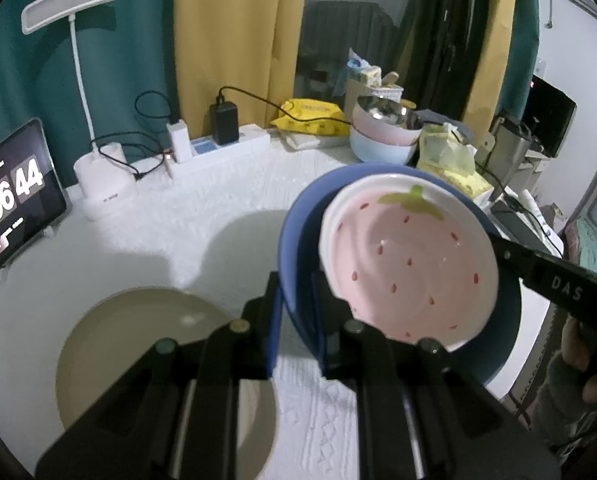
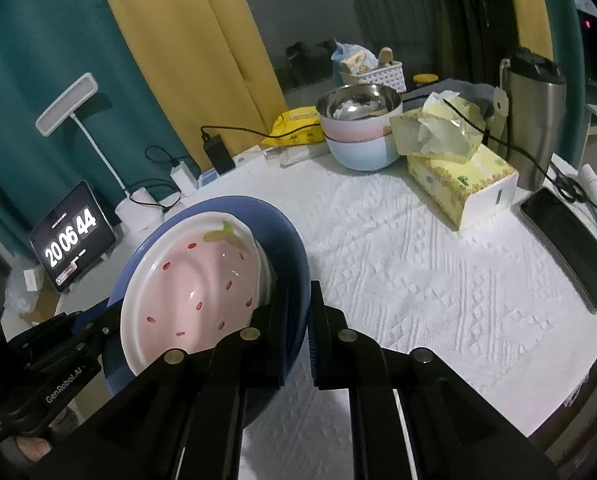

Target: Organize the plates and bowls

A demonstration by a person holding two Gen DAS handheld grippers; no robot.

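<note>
A blue plate (image 1: 298, 232) with a pink strawberry dish (image 1: 410, 260) lying in it is held tilted above the white tablecloth. My left gripper (image 1: 296, 296) is shut on the blue plate's near rim. My right gripper (image 2: 296, 320) is shut on the opposite rim of the same plate (image 2: 286, 240); the strawberry dish (image 2: 194, 280) shows in that view too. A beige plate (image 1: 138, 344) lies flat on the cloth below left of the left gripper. A steel bowl (image 2: 358, 104) sits nested in a pink bowl and a light-blue bowl (image 2: 362, 152) at the back.
A tablet clock (image 1: 10, 200), desk lamp (image 1: 74, 8), chargers and power strip (image 1: 218, 144) line the back left. A tissue box (image 2: 462, 180), steel tumbler (image 2: 534, 120) and phone (image 2: 570, 248) stand on the right. A yellow packet (image 1: 310, 116) lies behind.
</note>
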